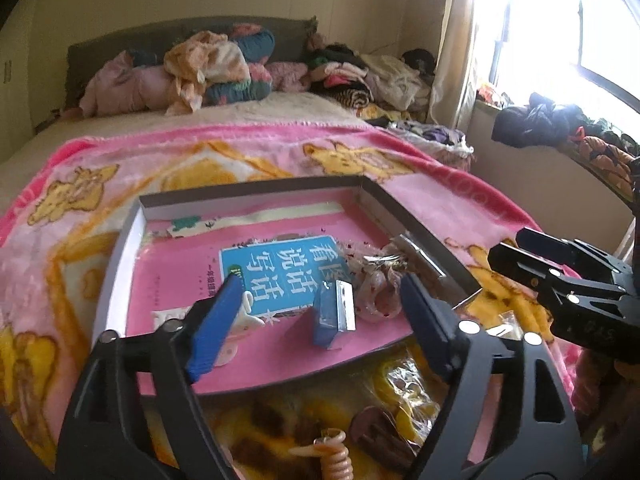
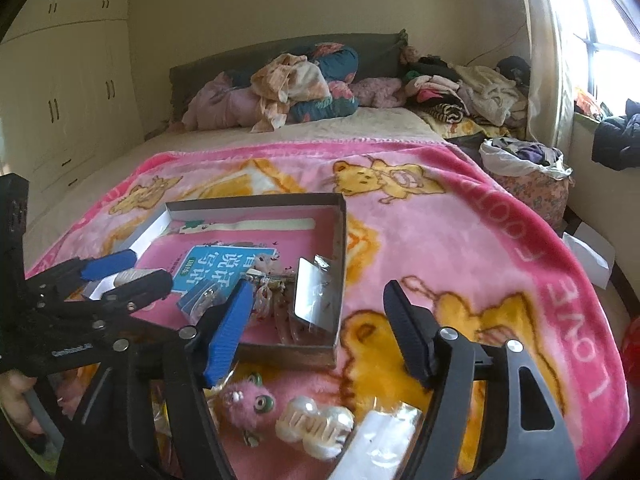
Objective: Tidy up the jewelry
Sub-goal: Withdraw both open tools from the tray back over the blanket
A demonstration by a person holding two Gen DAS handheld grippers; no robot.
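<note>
A shallow cardboard box (image 1: 256, 194) (image 2: 340, 264) lies on a pink blanket, with a pink book (image 1: 280, 268) (image 2: 208, 268) as its floor. In it lie a small blue card with a silver piece (image 1: 334, 314) (image 2: 200, 300), a patterned hair clip (image 1: 374, 288) (image 2: 268, 292) and a shiny packet (image 2: 314, 300). My left gripper (image 1: 320, 320) is open, over the box's near edge. My right gripper (image 2: 320, 336) is open, just before the box's near corner. Below it lie a pink fuzzy clip (image 2: 246, 400), a pearly white claw clip (image 2: 314, 424) and a clear packet (image 2: 380, 440).
A brown claw clip (image 1: 376, 436), a beige spiral hair tie (image 1: 336, 460) and a crinkly plastic bag (image 1: 404, 384) lie on the blanket (image 2: 480, 240) under my left gripper. Piled clothes and pillows (image 2: 300, 80) fill the bed's far end. A window (image 2: 600, 40) is at right.
</note>
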